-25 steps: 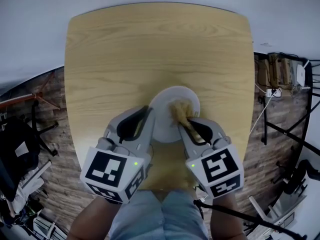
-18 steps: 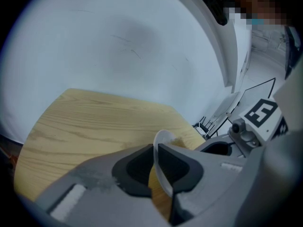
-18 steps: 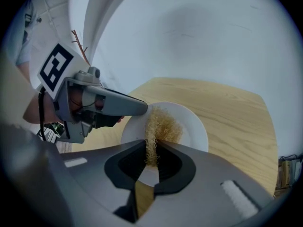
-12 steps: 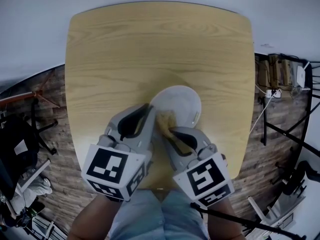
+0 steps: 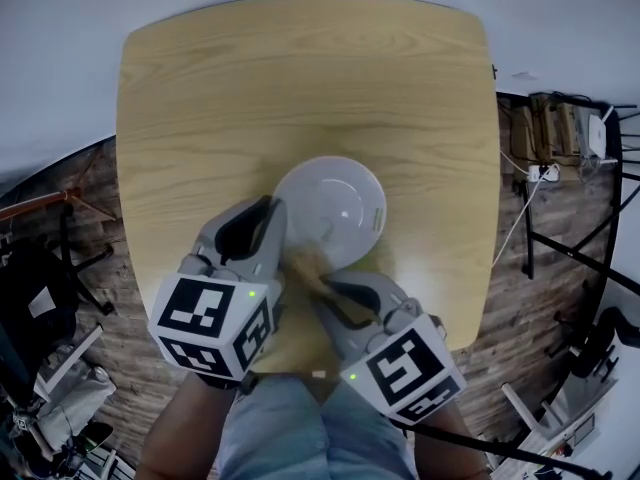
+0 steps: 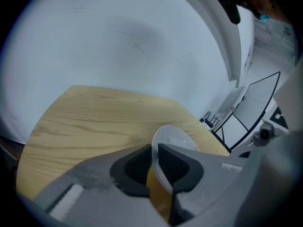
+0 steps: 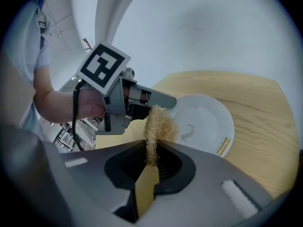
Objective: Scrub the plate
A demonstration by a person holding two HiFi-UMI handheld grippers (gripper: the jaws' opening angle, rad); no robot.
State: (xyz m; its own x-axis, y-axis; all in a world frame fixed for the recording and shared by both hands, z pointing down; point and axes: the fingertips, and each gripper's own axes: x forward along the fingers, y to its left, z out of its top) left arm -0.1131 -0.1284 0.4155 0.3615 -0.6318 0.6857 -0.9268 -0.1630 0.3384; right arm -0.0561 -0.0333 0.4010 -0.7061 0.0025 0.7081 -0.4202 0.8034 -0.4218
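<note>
- Head view: both grippers reach forward side by side over the desk's near edge. The left gripper [image 5: 266, 230] has its tongs on the near-left rim of the white plate [image 5: 340, 203]. The right gripper [image 5: 318, 280] points up-left and carries a tan fibre scrubber [image 5: 304, 262] at the plate's near rim.
- The plate lies in the near half of the wooden desk [image 5: 250, 88], about midway between its left and right edges.
- Brown plank floor [image 5: 100, 228] shows by the desk's left edge and a pale wall [image 5: 60, 48] behind it. White cables [image 5: 522, 213] and black stands [image 5: 570, 258] are on the right.
- Left gripper view: the tongs of the left gripper [image 6: 155, 149] are narrow and pinch the plate [image 6: 176, 137] by its rim. The plate looks tilted.
- Right gripper view: the tongs of the right gripper [image 7: 152, 148] are tight on the scrubber [image 7: 155, 124], which stands up from them. Its tuft is at the left rim of the plate [image 7: 206, 122], just beside the tip of the left gripper [image 7: 163, 100]. A hand [image 7: 90, 105] holds that gripper.
</note>
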